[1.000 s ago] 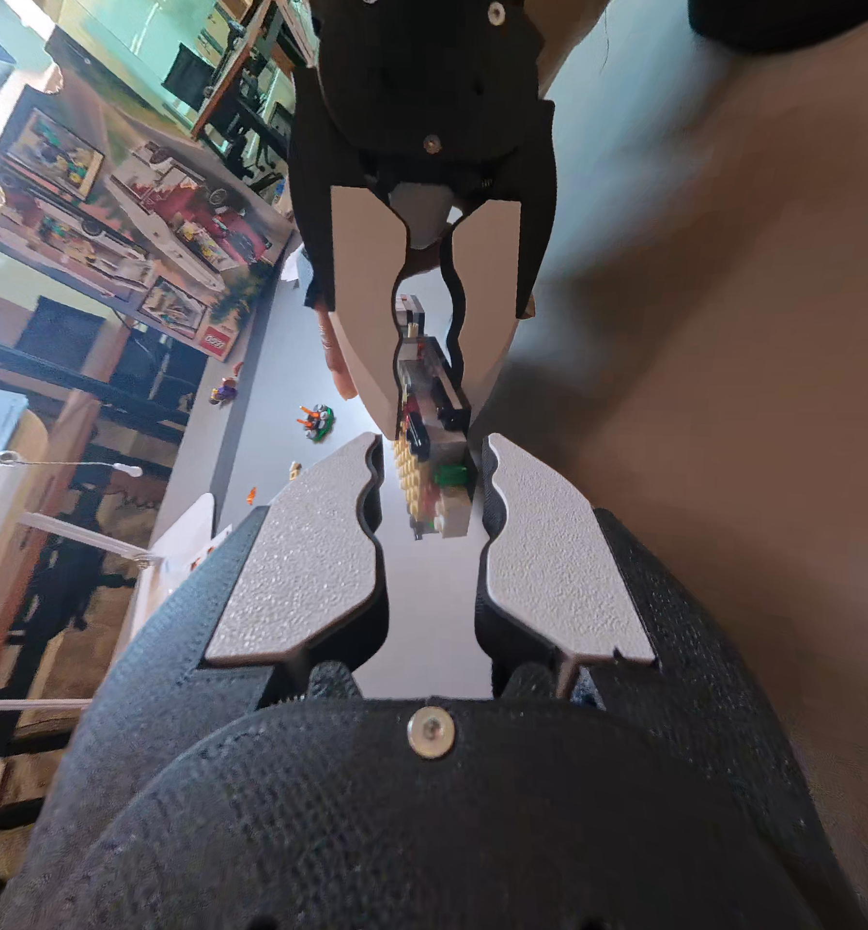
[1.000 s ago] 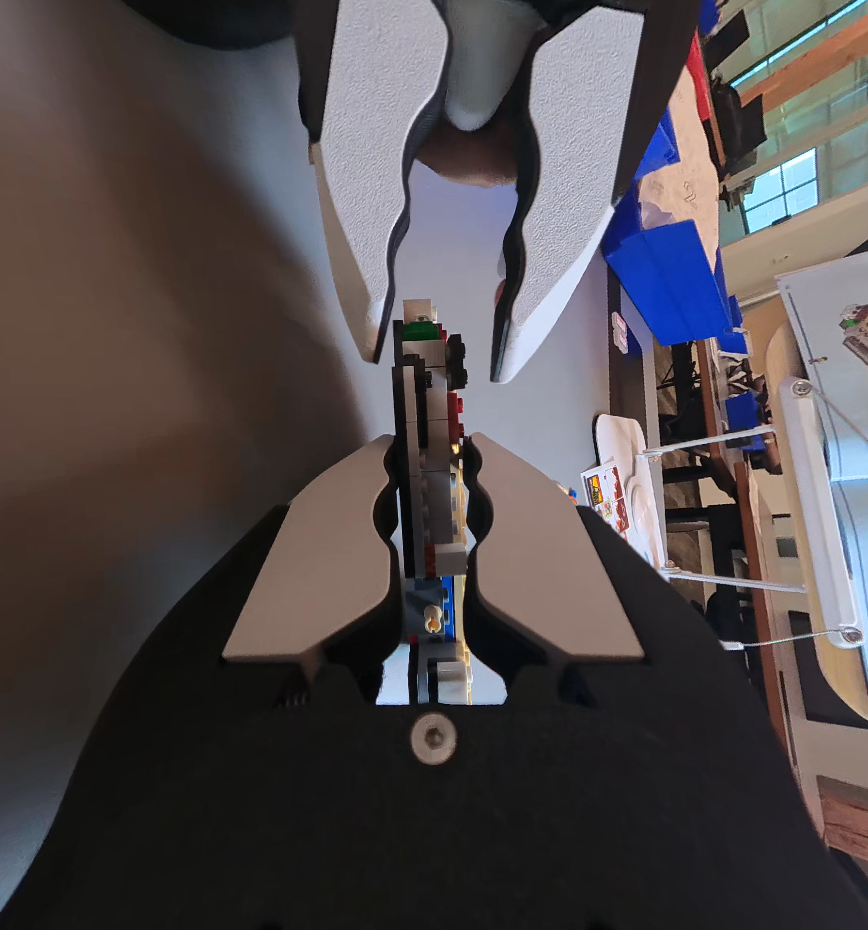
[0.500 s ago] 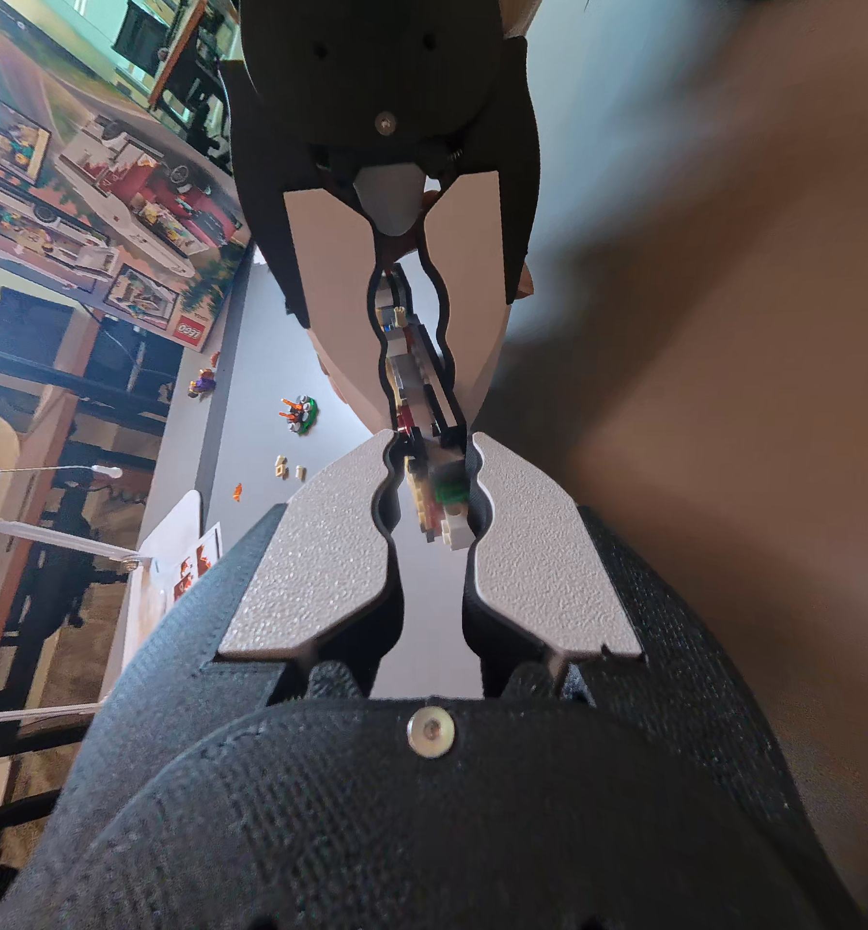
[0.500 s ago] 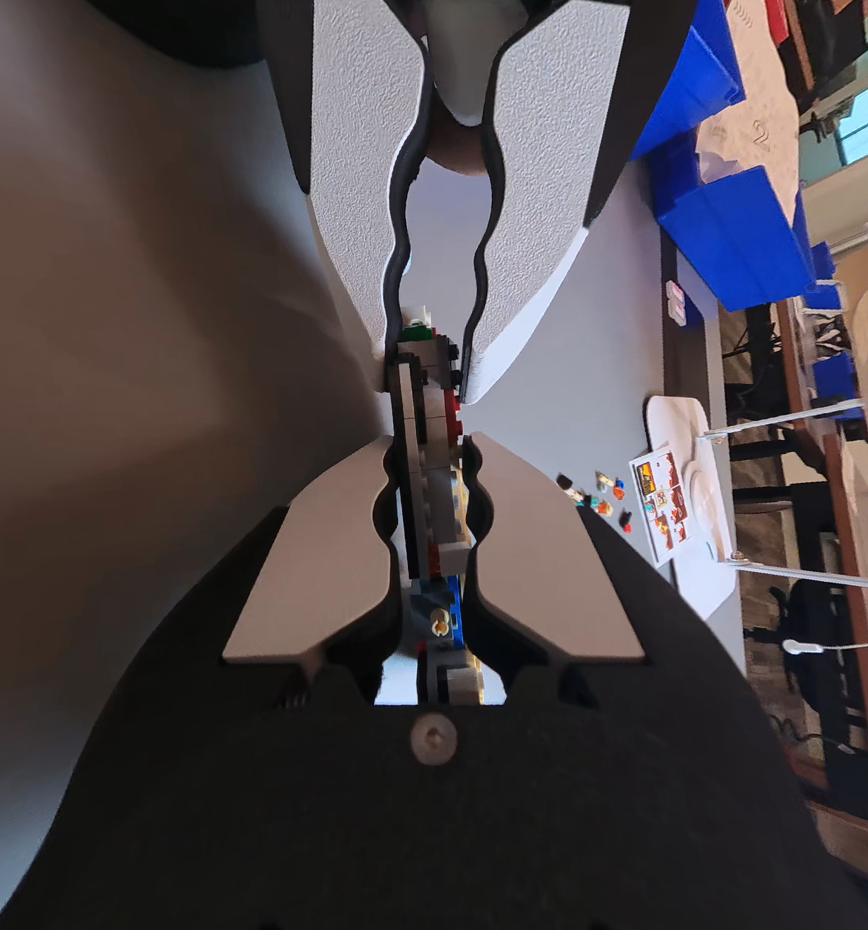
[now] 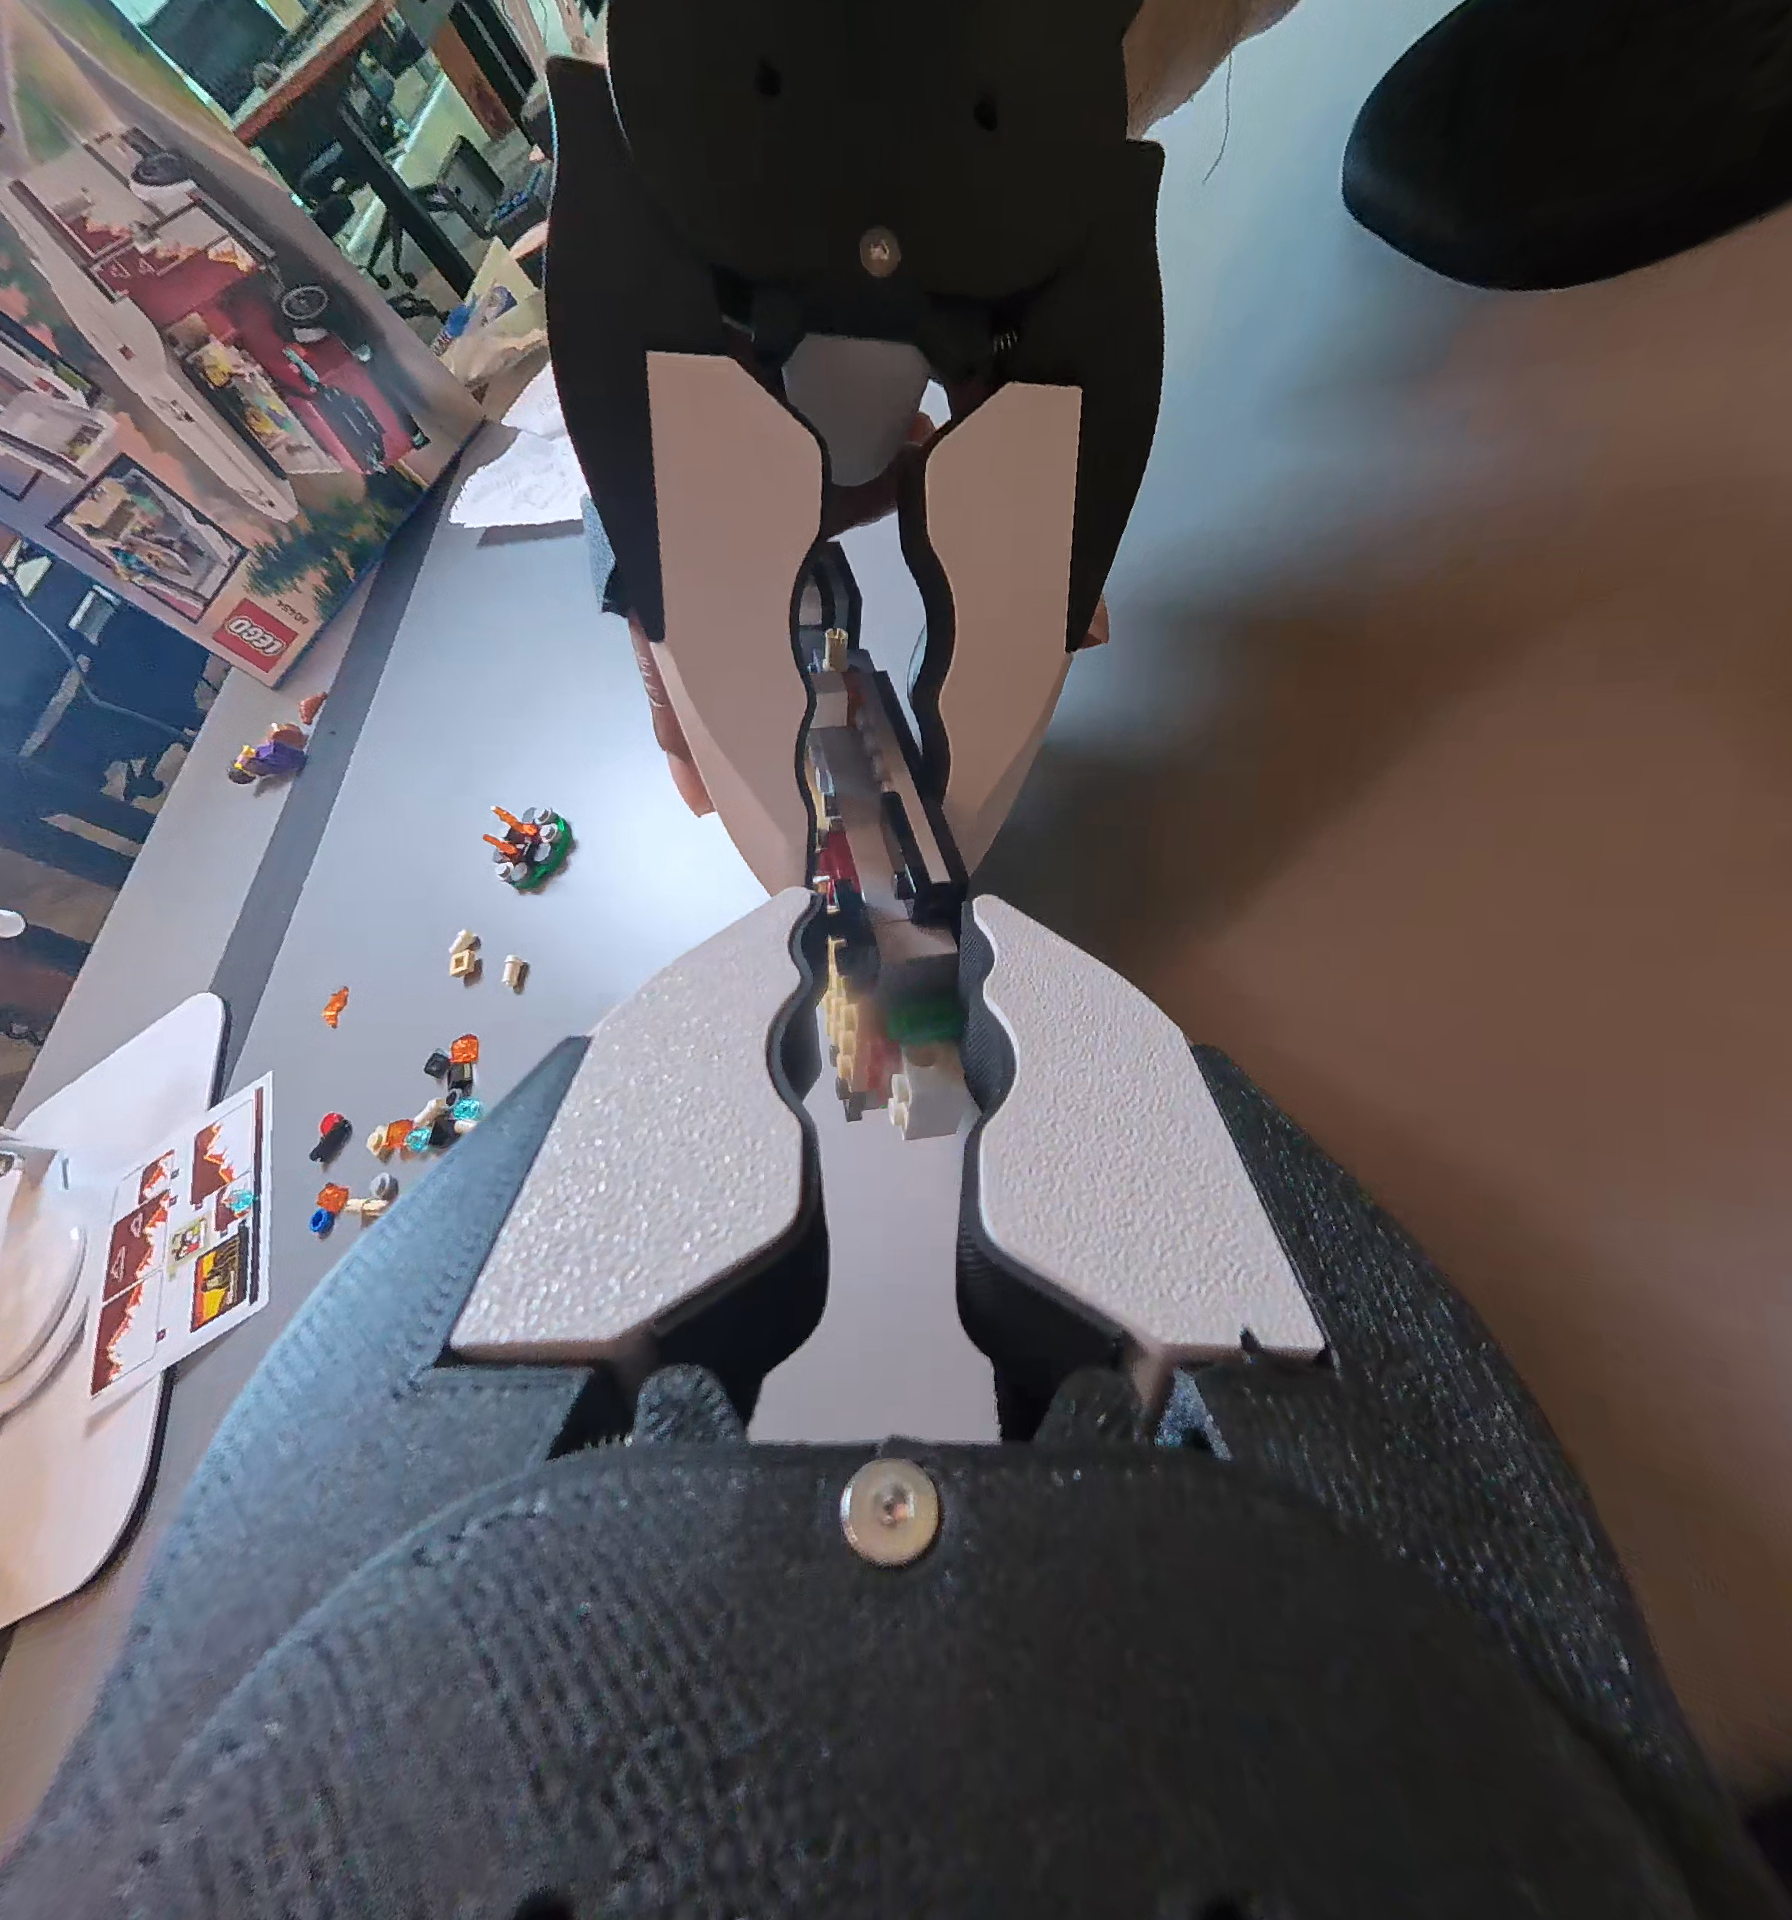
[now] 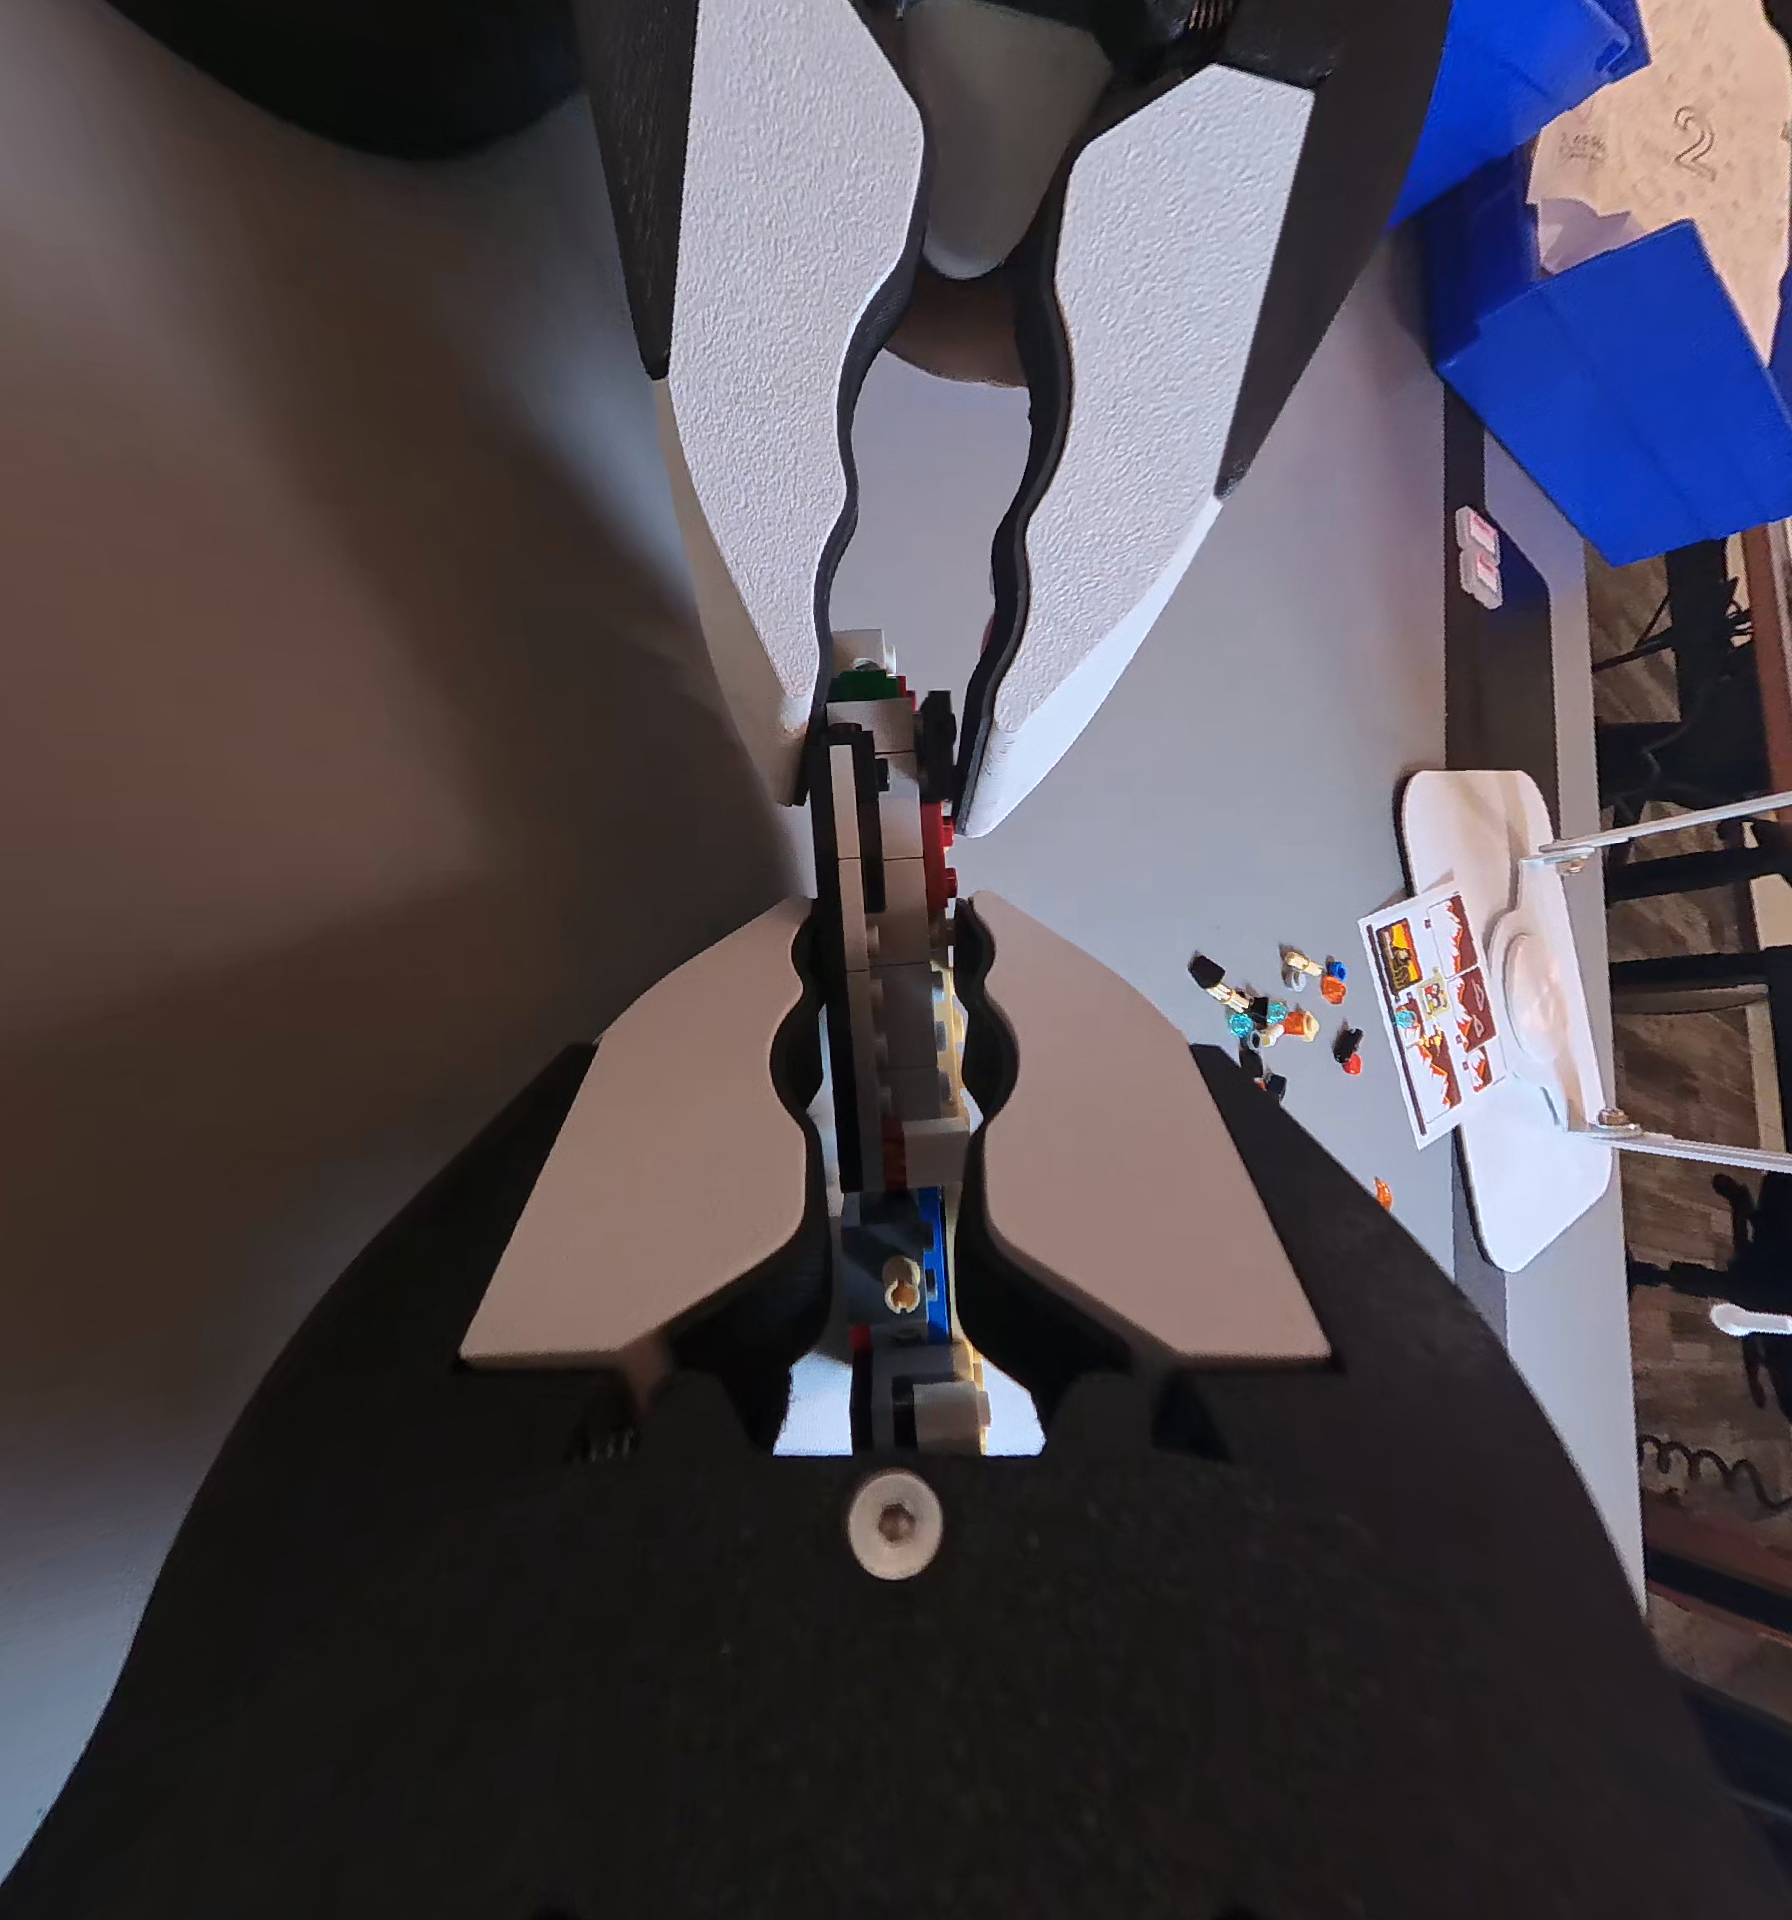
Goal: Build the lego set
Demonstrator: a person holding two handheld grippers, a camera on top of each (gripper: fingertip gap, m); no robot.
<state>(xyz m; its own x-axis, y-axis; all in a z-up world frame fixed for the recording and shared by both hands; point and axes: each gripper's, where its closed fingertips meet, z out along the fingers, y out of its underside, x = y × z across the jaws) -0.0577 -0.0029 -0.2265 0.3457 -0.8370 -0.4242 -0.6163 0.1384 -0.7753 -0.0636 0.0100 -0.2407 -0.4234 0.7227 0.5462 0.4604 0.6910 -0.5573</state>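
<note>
Partly hidden, both tongs (image 5: 887,997) (image 6: 887,997) clamp one brick model (image 6: 897,935).

Left gripper (image 5: 892,997) clamps near end of brick assembly (image 5: 876,894); right gripper (image 5: 866,727) grips far end. Loose bricks (image 5: 404,1122) near table's (image 5: 518,727) left edge.

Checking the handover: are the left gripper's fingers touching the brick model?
Touching. The right wrist view shows the left gripper's fingers against both sides of the brick model's far end.
</note>
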